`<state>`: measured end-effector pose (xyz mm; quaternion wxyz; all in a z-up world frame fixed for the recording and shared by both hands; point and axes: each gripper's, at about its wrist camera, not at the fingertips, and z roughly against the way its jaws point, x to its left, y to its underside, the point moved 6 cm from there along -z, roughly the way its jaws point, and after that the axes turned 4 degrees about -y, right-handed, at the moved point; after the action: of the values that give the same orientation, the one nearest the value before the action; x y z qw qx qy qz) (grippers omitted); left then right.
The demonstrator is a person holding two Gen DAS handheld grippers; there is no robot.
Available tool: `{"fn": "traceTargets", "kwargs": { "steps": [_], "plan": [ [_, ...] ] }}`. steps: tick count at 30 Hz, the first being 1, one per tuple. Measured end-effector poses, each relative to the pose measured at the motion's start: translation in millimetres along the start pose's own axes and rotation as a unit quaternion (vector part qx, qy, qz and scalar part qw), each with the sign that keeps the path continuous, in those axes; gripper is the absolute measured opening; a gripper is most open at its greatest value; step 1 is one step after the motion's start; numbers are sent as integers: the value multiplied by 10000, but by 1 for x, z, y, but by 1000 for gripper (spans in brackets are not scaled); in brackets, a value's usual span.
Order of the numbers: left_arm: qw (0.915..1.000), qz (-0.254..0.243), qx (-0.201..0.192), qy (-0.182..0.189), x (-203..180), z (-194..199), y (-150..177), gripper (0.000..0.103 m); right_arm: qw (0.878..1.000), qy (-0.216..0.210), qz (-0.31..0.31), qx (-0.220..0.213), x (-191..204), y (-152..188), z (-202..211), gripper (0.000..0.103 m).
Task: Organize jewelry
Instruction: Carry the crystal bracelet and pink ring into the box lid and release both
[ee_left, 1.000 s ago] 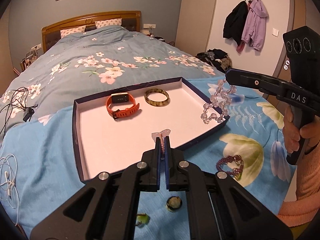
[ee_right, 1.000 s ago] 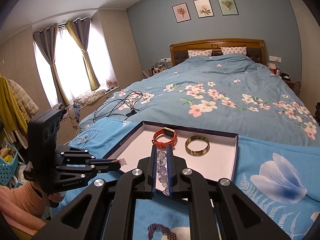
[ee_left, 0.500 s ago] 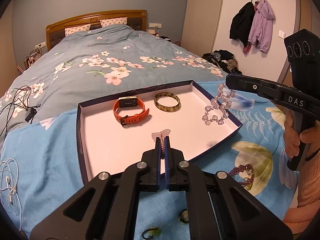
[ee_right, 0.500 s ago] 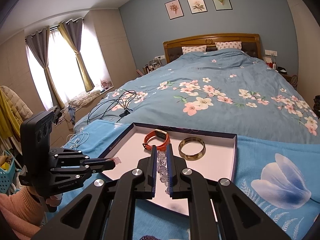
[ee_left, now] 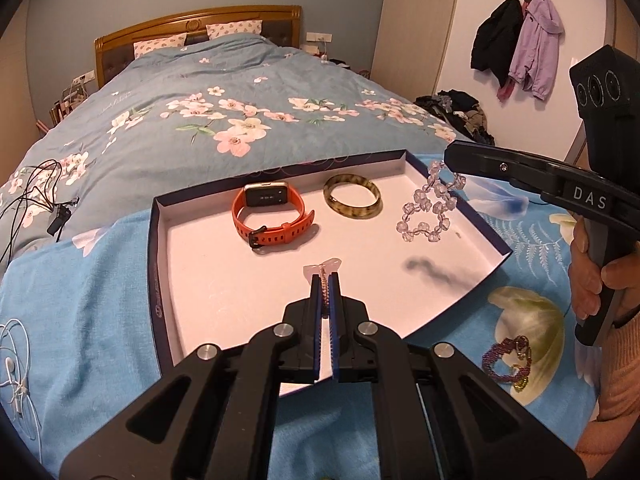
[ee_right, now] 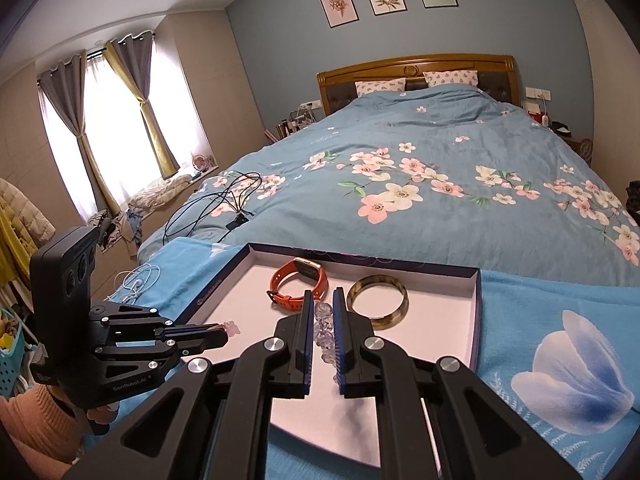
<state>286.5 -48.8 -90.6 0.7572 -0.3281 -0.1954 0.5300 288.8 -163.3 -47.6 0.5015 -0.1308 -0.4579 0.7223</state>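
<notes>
A dark-rimmed white tray [ee_left: 160, 248] [ee_right: 477, 312] lies on the blue bedspread. Inside it rest an orange smartwatch [ee_left: 270, 212] [ee_right: 298, 282] and a tortoiseshell bangle [ee_left: 352, 199] [ee_right: 377, 300]. My left gripper [ee_left: 325, 276] [ee_right: 224, 332] hovers over the tray's near part, shut on a thin pink chain with a pale butterfly charm [ee_left: 323, 268] [ee_right: 233, 327] poking out past the tips. My right gripper [ee_right: 320, 294] [ee_left: 450, 156] is shut on a clear crystal bead bracelet [ee_left: 430, 208] [ee_right: 325, 334], which dangles over the tray's right side.
A purple bead bracelet [ee_left: 506, 362] lies on the bedspread right of the tray. Black cables [ee_left: 36, 196] [ee_right: 224, 204] and white earphones [ee_left: 14, 364] [ee_right: 138, 280] lie to the left. A person's hand [ee_left: 596, 276] holds the right gripper's handle.
Both grippers have moved forward and down over the tray. The crystal bracelet hung at the tray's right rim before and now hangs above its floor. The tray looks larger and closer.
</notes>
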Motion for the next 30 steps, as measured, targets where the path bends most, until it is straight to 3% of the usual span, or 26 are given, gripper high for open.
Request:
{"fn": "traceTargets", "kwargs": {
  "steps": [30],
  "plan": [
    [9979,138,573,-262,14,-65,-15,3,9977,204,48,645,-18,14,-62,8]
  ]
}}
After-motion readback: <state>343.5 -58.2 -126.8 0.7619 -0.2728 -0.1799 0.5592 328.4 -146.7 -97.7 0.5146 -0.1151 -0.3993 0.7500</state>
